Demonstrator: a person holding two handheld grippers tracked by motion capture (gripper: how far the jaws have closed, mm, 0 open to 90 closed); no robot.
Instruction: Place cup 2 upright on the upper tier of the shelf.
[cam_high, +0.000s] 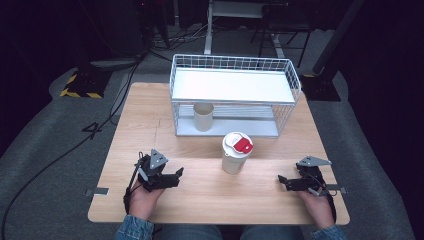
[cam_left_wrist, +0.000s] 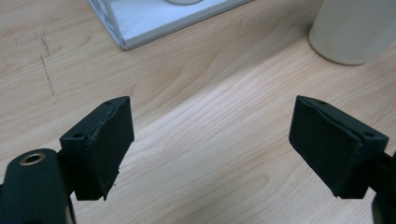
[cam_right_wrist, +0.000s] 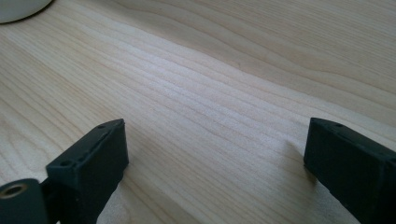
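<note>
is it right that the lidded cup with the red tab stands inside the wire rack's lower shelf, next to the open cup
Not quite. The lidded cup stands out on the table, in front of the wire rack, as the high view shows. The open cup alone stands on the lower shelf.

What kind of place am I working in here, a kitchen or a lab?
Most likely a lab or recording studio, not a kitchen: a lone wooden table on grey carpet, dark surroundings, cables trailing across the floor, and a hazard-striped stand base at the back left.
</note>
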